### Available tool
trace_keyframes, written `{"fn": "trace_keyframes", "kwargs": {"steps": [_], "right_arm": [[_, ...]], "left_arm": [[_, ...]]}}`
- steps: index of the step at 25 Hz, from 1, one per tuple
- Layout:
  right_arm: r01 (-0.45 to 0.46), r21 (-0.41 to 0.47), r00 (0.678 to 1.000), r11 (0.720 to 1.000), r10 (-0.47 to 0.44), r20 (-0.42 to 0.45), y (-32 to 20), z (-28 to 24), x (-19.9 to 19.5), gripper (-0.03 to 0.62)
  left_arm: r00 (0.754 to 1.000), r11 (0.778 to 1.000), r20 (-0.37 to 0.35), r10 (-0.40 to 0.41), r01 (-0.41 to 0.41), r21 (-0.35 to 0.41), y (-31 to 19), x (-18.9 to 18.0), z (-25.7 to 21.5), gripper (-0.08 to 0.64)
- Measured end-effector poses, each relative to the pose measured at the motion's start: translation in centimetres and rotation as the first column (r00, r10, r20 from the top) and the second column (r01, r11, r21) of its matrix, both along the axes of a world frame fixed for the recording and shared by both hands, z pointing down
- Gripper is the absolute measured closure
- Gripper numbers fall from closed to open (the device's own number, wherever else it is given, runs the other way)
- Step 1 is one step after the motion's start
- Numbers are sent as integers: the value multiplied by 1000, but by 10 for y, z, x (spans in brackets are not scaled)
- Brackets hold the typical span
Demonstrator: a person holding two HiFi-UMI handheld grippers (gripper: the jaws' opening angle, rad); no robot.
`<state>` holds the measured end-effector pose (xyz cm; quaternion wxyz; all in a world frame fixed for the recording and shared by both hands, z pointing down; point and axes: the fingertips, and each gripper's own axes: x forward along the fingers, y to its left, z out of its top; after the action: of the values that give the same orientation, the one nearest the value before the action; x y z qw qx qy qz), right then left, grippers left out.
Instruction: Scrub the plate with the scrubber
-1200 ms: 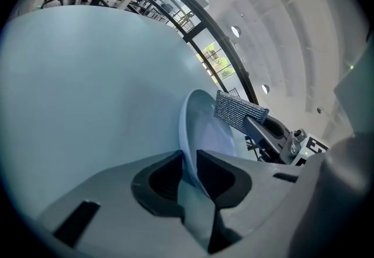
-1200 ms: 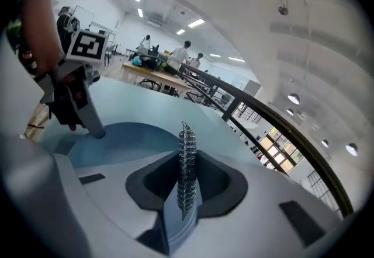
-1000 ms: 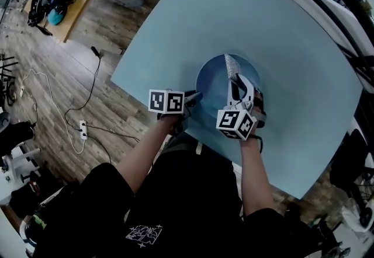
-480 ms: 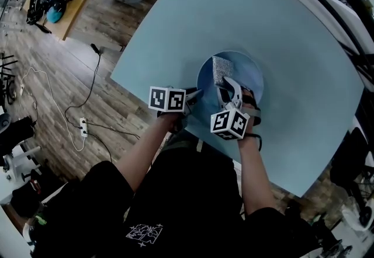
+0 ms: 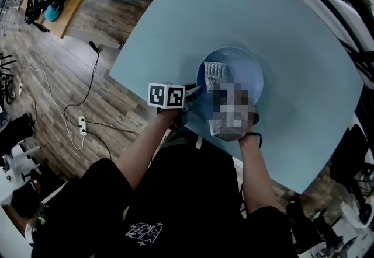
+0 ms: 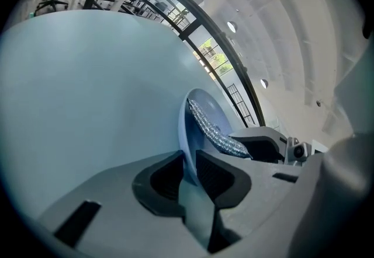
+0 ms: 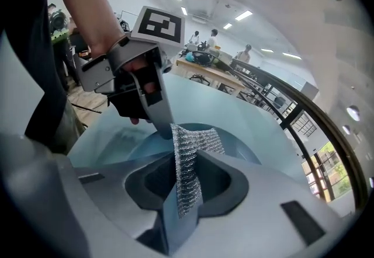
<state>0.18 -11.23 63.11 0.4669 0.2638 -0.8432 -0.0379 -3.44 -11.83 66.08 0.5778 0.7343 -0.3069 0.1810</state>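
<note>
A round blue plate (image 5: 245,73) lies on the light blue table (image 5: 304,46) near its front edge. My left gripper (image 5: 196,91) is shut on the plate's near-left rim; in the left gripper view the rim (image 6: 188,134) runs between the jaws of the left gripper (image 6: 190,164). My right gripper (image 7: 186,172) is shut on a silvery mesh scrubber (image 7: 188,154). The scrubber (image 5: 214,72) rests on the left part of the plate. A mosaic patch hides most of the right gripper in the head view.
The table's front-left edge (image 5: 152,99) runs just below the left gripper. Beyond it is wooden floor with a white cable and power strip (image 5: 83,129). Desks and several people stand far behind in the right gripper view.
The right gripper has carried the scrubber leftward across the plate, and its mesh face now shows broader. The left gripper has kept its hold on the rim.
</note>
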Motion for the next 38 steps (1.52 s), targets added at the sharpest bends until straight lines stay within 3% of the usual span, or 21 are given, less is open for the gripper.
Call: {"fn": "trace_keyframes", "kwargs": {"steps": [8, 15, 18, 23, 28, 31, 38], "right_arm": [[136, -25, 988, 990, -138, -69, 29, -2, 5, 505], [299, 16, 925, 954, -285, -252, 39, 11, 14, 506], [278, 44, 919, 960, -252, -304, 25, 18, 24, 506], [150, 65, 939, 987, -121, -321, -2, 20, 55, 506], [45, 18, 947, 999, -37, -320, 0, 17, 90, 505], [48, -9, 957, 999, -49, -286, 14, 12, 86, 505], [151, -19, 966, 988, -152, -211, 24, 8, 40, 505]], "left_arm": [[999, 998, -10, -52, 52, -17, -1, -3, 0, 491], [998, 998, 15, -57, 58, -23, -2, -4, 1, 497], [998, 998, 21, -62, 63, -25, -3, -5, 3, 499], [996, 996, 26, -83, 84, -28, -3, -5, 3, 502], [991, 990, 6, -134, 134, -43, -3, -5, 2, 506], [990, 990, 15, -137, 137, -37, -4, -6, 1, 508], [991, 991, 58, -122, 124, -43, -4, -7, 2, 509]]}}
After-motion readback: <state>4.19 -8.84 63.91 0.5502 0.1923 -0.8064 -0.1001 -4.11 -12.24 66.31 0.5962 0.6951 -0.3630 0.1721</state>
